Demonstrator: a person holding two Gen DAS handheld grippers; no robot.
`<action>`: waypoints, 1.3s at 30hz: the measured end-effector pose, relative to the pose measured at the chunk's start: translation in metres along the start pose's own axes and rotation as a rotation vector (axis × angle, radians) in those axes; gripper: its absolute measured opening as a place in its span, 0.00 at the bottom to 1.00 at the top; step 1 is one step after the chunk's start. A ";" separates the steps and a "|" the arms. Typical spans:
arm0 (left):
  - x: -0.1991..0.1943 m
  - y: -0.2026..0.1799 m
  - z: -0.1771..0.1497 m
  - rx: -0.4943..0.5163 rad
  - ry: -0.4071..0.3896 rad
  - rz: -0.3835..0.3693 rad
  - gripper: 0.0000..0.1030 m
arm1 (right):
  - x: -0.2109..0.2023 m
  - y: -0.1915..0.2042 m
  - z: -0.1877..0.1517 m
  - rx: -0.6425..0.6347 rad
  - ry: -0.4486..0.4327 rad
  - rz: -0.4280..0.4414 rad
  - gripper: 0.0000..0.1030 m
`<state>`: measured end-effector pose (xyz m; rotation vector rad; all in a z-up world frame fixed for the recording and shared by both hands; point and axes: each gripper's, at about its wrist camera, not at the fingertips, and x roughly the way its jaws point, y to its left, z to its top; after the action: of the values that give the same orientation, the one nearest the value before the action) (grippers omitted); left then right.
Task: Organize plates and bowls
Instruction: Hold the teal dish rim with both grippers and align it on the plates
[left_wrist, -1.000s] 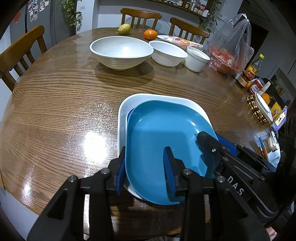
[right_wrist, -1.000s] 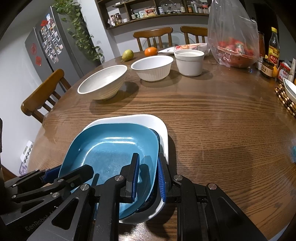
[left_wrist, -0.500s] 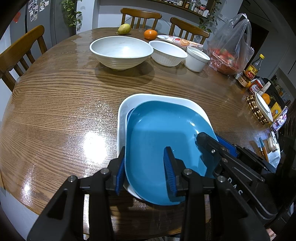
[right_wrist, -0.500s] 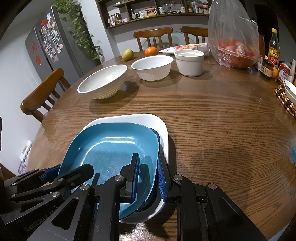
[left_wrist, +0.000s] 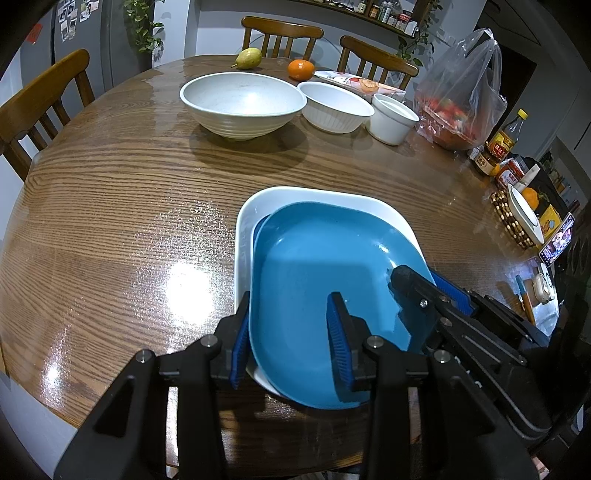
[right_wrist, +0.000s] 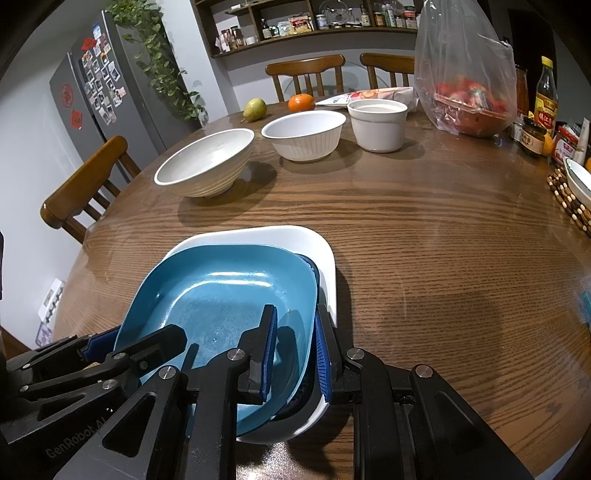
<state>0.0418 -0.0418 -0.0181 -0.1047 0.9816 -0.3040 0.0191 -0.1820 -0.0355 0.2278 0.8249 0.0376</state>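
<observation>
Two grippers meet on one stack of plates near the front edge of the round wooden table (left_wrist: 110, 206). Furthest left, a wooden chair (right_wrist: 85, 184) stands at the table's edge. Next comes the left gripper (left_wrist: 286, 338), whose blue-padded jaws stand moderately apart and straddle the left rim of the blue plate (left_wrist: 325, 280): one pad lies outside the rim, the other over the plate's inner floor. Whether the pads actually press on the rim cannot be told, as a gap shows beside the inner pad. The blue plate is slightly tilted and sits on a second, darker blue plate (right_wrist: 312, 267) whose edge peeps out, and both lie in the white square plate (left_wrist: 314, 195) that rests on the table. On the right side of the stack the right gripper (right_wrist: 295, 354) has its jaws narrowly spread across the right rim of the blue plate, the inner pad inside the dish and the outer pad beside the white plate's wall; a firm pinch cannot be confirmed.

Along the far side of the table, from left to right, stand a large white bowl (left_wrist: 242, 103), a ribbed white bowl (left_wrist: 334, 105) and a small white cup-shaped bowl (left_wrist: 393, 118), close together in a row. Behind them lie a pear (left_wrist: 248, 58) and an orange (left_wrist: 300, 69), and further right a plastic bag (left_wrist: 461, 96) of red produce and a sauce bottle (left_wrist: 504, 138).
</observation>
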 end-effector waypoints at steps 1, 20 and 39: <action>0.000 0.000 0.000 0.000 0.000 0.000 0.35 | 0.000 0.000 0.000 0.000 0.000 0.000 0.21; -0.003 -0.002 0.001 -0.003 -0.009 0.008 0.35 | 0.000 0.001 0.000 -0.004 0.000 -0.003 0.21; -0.011 -0.001 0.004 -0.016 -0.031 0.009 0.35 | -0.002 -0.002 0.002 0.010 0.012 0.004 0.21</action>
<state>0.0389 -0.0393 -0.0067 -0.1196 0.9537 -0.2853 0.0188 -0.1849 -0.0337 0.2389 0.8368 0.0390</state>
